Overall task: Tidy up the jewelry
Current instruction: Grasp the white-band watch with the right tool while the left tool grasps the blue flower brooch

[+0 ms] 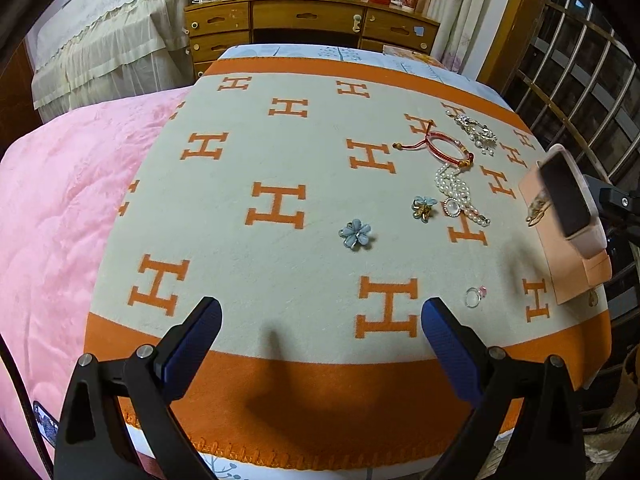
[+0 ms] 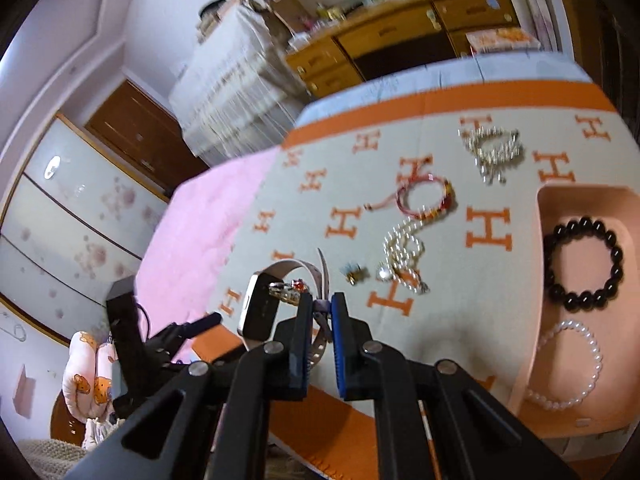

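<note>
Pinching watch strap [image 2: 320, 307], right tool [image 2: 321, 314]

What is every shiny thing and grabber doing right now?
Left gripper: open, empty, above the blanket.
Right gripper: shut on the watch strap.
Watch: lifted, hanging from the right gripper.
Pink tray: open, holding two bracelets.
Black bead bracelet: lying in the tray.
White pearl bracelet: lying in the tray.
Red cord bracelet: lying on the blanket.
Clear ring: lying on the blanket.
</note>
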